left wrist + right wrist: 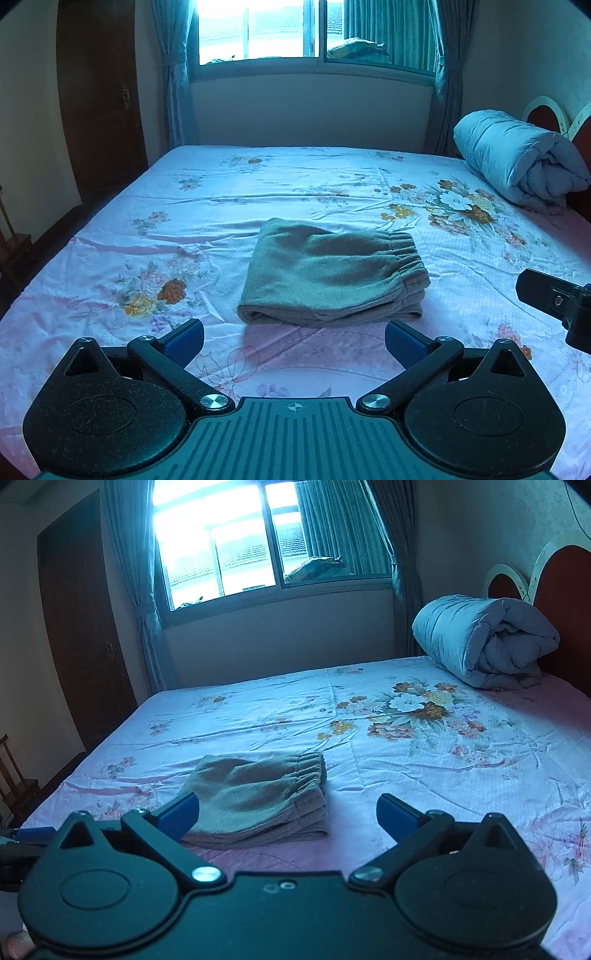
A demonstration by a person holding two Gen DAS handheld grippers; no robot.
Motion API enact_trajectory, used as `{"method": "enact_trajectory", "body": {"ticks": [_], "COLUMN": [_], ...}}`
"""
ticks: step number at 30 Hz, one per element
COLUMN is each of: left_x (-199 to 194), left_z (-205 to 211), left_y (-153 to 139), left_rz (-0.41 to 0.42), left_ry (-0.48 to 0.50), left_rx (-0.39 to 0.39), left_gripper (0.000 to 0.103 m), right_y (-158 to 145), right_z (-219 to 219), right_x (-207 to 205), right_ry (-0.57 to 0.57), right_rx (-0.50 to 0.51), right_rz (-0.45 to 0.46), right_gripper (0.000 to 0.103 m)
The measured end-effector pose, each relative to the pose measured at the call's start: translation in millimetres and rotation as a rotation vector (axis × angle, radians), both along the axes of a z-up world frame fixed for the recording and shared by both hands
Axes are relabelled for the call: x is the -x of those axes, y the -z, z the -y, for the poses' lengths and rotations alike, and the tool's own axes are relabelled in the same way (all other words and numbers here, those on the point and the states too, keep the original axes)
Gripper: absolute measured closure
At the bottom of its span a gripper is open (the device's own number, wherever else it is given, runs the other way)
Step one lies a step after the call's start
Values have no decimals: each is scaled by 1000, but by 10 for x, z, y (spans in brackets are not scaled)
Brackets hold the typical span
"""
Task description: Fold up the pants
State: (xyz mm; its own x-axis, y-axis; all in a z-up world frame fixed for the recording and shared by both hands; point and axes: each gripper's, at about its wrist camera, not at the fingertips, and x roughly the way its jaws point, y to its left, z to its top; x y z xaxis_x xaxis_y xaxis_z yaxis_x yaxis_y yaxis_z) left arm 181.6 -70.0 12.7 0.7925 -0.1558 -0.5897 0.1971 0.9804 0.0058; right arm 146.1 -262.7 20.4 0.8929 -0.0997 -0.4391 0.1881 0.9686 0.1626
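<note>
The grey-green pants (328, 273) lie folded into a compact stack on the floral bed sheet (258, 184), elastic waistband on the right side. They also show in the right wrist view (258, 797). My left gripper (293, 341) is open and empty, held just in front of the near edge of the pants. My right gripper (288, 816) is open and empty, hovering at the near right corner of the stack. Part of the right gripper (554, 299) shows at the right edge of the left wrist view.
A rolled blue-grey quilt (517, 158) lies at the far right by the headboard (561, 579). A window with curtains (314, 33) is behind the bed. A dark wooden door (99, 103) stands at the left.
</note>
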Motion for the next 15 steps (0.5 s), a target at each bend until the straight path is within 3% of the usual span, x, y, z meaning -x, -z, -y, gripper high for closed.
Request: {"method": "enact_trajectory", "body": {"ticks": [6, 10, 15], "left_x": [-2, -13, -23], "left_z": [31, 29, 106], "left_y": [-3, -32, -56], "left_rz": [29, 48, 57], "left_ry": [9, -3, 3], "left_rx": [20, 42, -13], "left_gripper": [0, 6, 0], "right_y": [17, 33, 52], "right_z": [12, 29, 55], "right_x": [-32, -36, -42], "right_ry": [6, 15, 23], "right_rx": [-1, -4, -13], "right_rz": [-2, 2, 0], "right_gripper": [6, 6, 6]}}
